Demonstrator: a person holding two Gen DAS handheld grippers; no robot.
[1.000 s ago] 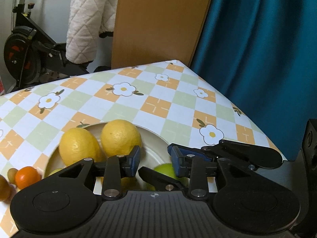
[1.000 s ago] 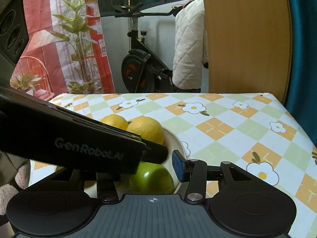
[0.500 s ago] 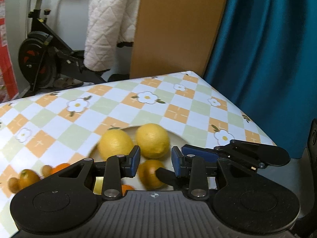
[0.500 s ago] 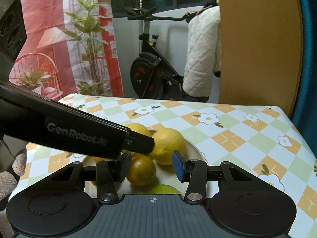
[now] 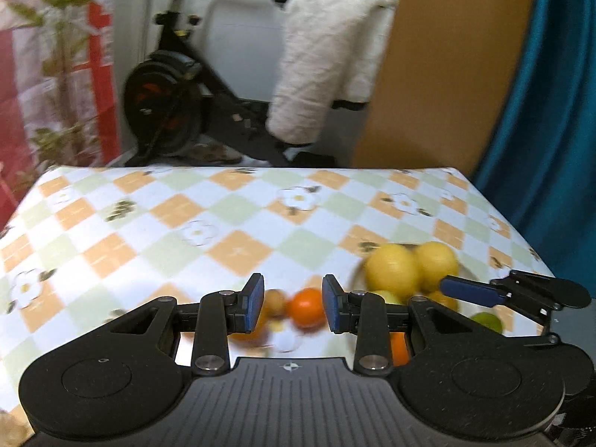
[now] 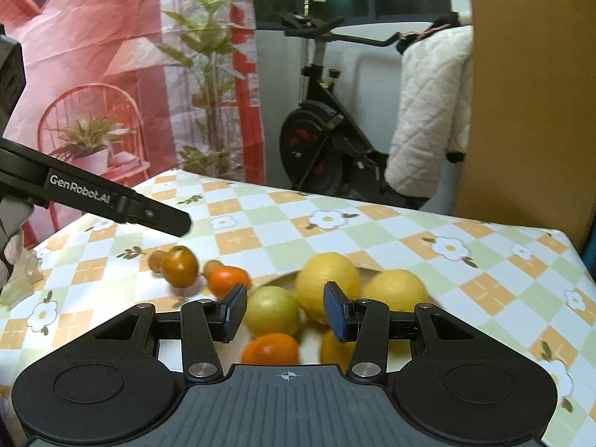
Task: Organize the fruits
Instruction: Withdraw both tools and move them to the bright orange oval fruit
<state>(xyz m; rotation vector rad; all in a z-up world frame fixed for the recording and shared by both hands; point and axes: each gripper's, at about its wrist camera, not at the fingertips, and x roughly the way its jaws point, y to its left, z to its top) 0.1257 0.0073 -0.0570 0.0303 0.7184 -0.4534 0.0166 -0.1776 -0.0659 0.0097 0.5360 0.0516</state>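
1. My left gripper (image 5: 291,305) and right gripper (image 6: 285,311) both stand released, grasping nothing.
2. Near them, the white plate (image 6: 372,271) holds two big yellow lemons (image 6: 327,279).
3. Left of it, two small oranges (image 6: 180,266) lie loose on the tablecloth (image 6: 372,231).

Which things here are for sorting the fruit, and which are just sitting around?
For the job:
- two big lemons
- green fruit
- small oranges on the cloth
- white plate
- left gripper, right gripper

Just around:
- exercise bike
- white quilted coat
- teal curtain
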